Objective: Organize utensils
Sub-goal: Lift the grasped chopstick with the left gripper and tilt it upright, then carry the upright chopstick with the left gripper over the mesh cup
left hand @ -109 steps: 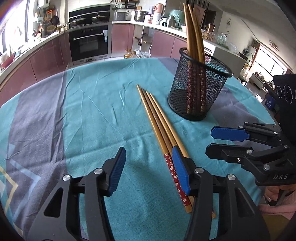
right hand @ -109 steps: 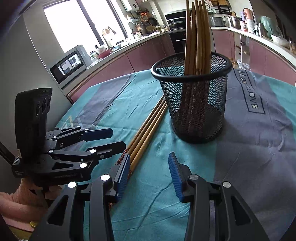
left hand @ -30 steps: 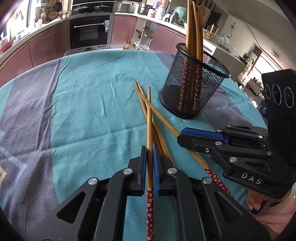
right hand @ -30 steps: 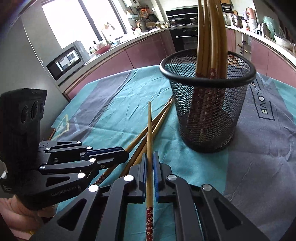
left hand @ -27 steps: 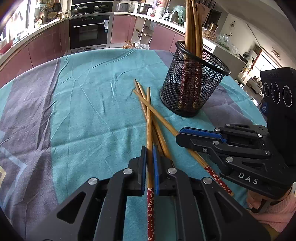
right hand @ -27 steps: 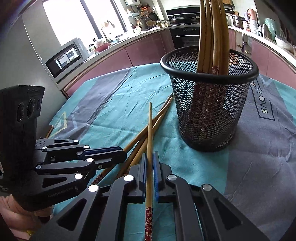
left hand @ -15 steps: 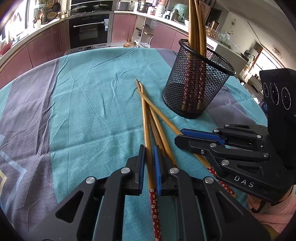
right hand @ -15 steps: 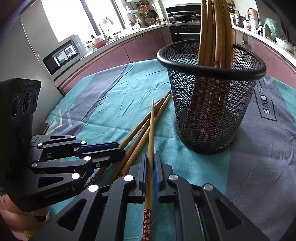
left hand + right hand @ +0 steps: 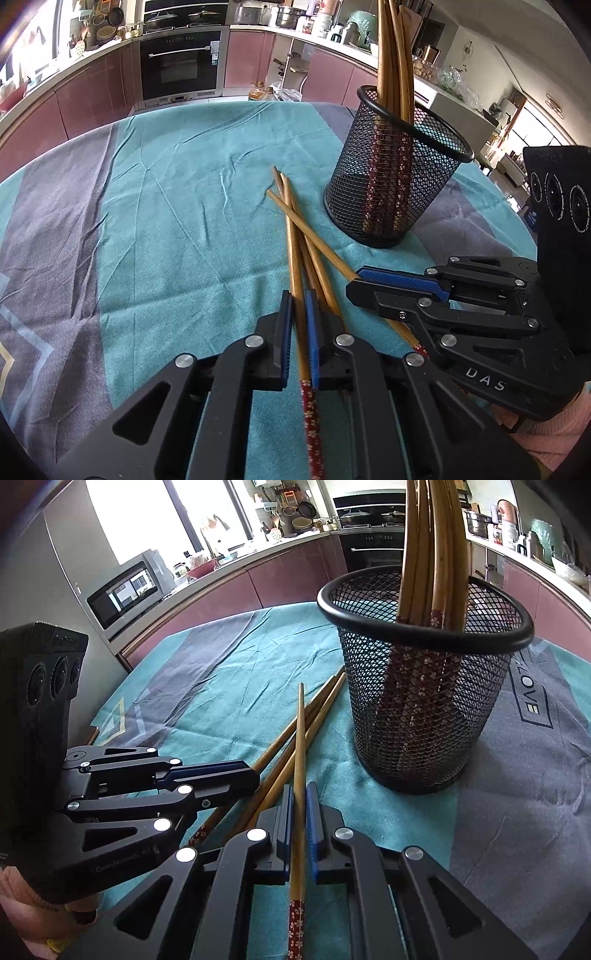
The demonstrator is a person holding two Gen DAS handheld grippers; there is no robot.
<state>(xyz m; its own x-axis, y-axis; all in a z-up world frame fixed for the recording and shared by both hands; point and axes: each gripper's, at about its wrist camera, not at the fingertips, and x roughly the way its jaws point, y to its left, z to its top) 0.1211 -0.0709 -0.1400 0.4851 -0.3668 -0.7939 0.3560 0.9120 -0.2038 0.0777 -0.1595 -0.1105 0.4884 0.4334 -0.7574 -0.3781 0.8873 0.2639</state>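
Chopstick clamped in left gripper; second chopstick in right gripper; mesh holder near.

A black wire-mesh holder stands upright on the teal cloth, holding several wooden chopsticks, red flowered ends down. Just beside the holder's base, more wooden chopsticks lie crossed in a loose bundle, narrow tips toward the holder, red patterned ends away from it.
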